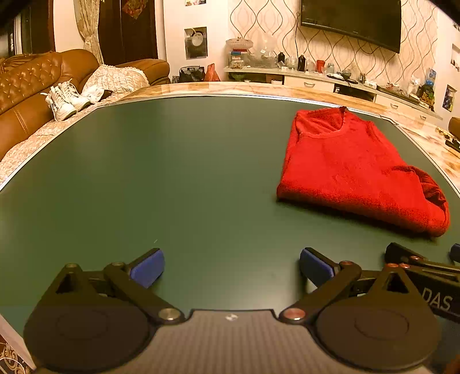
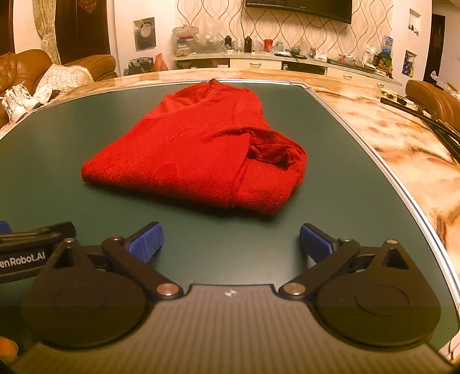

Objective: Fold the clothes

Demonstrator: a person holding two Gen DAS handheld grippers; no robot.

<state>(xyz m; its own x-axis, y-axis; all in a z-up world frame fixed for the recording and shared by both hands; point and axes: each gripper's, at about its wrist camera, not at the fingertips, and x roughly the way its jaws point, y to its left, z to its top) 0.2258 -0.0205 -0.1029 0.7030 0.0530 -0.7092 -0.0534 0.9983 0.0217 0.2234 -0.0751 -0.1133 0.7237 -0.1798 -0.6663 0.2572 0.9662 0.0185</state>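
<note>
Warm yellow-orange indoor light, moderately dim. Strong fisheye bending of the dark green matte tabletop [image 1: 172, 178] edges; corners vignetted black. Soft shadow under the folded red knitted sweater's [image 2: 187, 149] near edge. Focus mostly sharp; slight grain.

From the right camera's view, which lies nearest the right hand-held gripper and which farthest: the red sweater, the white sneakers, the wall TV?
1. Red sweater, just ahead of the right hand-held gripper, on the green table.
2. White sneakers, far left, on the sofa.
3. Wall TV, top, back wall.
</note>
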